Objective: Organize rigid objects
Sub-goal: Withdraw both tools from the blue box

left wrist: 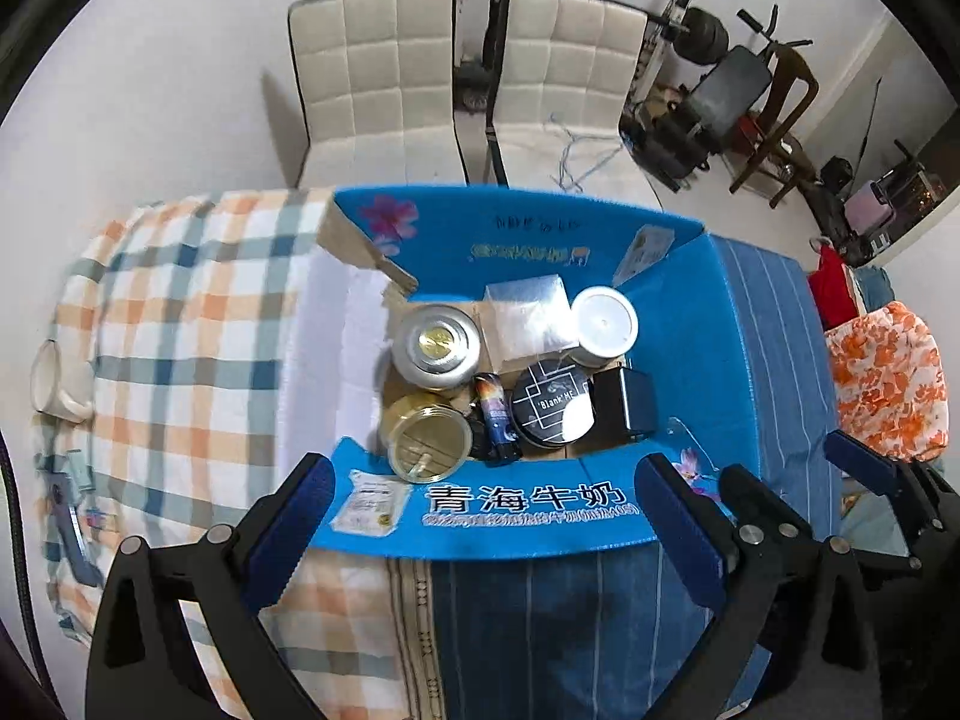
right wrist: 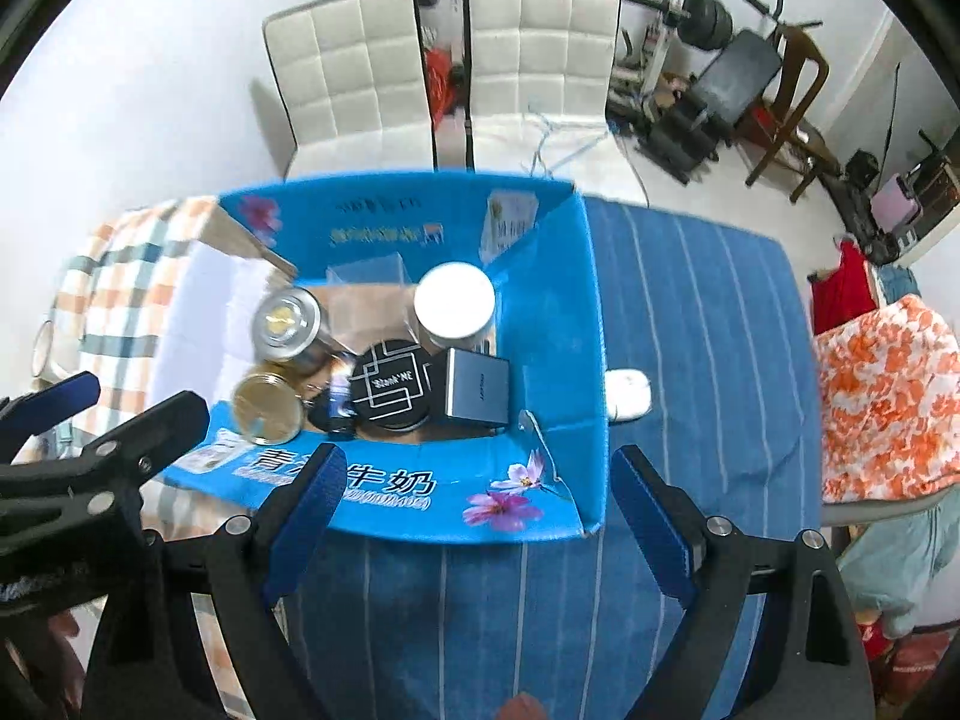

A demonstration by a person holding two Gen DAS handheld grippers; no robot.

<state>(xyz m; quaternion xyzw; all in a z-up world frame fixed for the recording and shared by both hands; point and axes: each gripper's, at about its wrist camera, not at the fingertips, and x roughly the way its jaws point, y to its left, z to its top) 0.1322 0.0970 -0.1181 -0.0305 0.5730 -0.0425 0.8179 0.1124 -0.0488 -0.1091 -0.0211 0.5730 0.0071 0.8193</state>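
Box (left wrist: 528, 516): glossy blue corrugated carton, flaps splayed.
Inside box: round metal tins (left wrist: 435, 345), black disc case (left wrist: 549, 411).
Mouse (right wrist: 627, 395): smooth white oval just right of box.
Left gripper (left wrist: 486, 498): spread wide, empty.
Right gripper (right wrist: 474, 492): spread wide, empty.

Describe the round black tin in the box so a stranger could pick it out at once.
Find the open blue box on the cloth-covered table. Among the things packed inside, look at the row nearest the printed front flap, between a small dark tube and a black rectangular block. The round black tin is the only one with white angular line art and lettering on its lid; the other round containers are silver, gold or white.
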